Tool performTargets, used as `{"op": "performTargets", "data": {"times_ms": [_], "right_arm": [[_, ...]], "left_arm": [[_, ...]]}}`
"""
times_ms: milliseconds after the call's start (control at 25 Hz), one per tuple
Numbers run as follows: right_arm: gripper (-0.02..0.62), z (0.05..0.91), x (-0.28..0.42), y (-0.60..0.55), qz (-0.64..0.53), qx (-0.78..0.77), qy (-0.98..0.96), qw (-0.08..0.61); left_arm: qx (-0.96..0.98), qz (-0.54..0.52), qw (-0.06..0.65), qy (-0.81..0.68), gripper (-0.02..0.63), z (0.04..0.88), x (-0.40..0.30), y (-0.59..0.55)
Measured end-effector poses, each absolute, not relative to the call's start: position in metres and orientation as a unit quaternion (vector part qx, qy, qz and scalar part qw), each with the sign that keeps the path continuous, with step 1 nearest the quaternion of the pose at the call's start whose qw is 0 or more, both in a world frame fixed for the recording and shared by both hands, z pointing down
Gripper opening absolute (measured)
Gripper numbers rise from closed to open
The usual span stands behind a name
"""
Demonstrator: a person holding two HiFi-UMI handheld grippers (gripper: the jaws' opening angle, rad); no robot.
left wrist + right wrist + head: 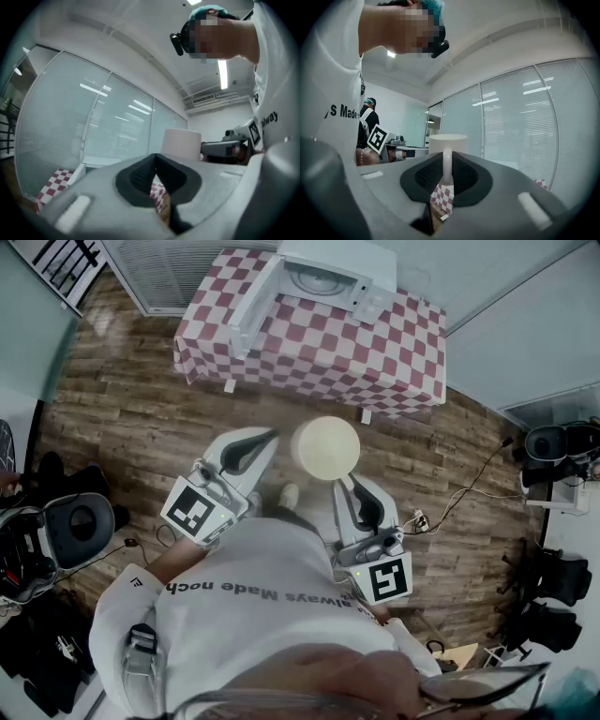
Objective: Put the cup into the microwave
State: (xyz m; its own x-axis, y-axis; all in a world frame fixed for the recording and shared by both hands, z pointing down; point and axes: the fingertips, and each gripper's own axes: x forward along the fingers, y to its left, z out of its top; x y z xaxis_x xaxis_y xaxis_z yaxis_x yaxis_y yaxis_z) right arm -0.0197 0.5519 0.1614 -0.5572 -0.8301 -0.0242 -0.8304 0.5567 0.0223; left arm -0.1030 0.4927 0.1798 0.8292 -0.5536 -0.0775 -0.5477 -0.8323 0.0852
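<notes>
The person's white short-sleeved shirt [234,634] carries dark printed lettering [253,591] across the chest. It lies upside down in the head view and reads "always Made noch"; the left gripper view catches only "alway" of it and the right gripper view only "s Made". A small dark mark on the shirt's sleeve is too small to read. The cubes on the left gripper [268,436] and the right gripper [341,482] each bear a black-and-white square coded marker with no legible characters.
</notes>
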Motion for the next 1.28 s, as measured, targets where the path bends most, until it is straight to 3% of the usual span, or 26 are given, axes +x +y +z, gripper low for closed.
{"op": "performTargets", "data": {"times_ms": [400, 1280], "right_arm": [[0.041, 0.163, -0.013, 0.537, 0.010, -0.454, 0.891, 0.022], [0.041, 0.168, 0.094, 0.478, 0.043, -0.450, 0.892, 0.006]], "left_arm": [[0.955, -0.053, 0.034, -0.291, 0.003, 0.183, -0.097, 0.479], [0.950, -0.054, 0.037, -0.304, 0.004, 0.191, 0.008, 0.426]]}}
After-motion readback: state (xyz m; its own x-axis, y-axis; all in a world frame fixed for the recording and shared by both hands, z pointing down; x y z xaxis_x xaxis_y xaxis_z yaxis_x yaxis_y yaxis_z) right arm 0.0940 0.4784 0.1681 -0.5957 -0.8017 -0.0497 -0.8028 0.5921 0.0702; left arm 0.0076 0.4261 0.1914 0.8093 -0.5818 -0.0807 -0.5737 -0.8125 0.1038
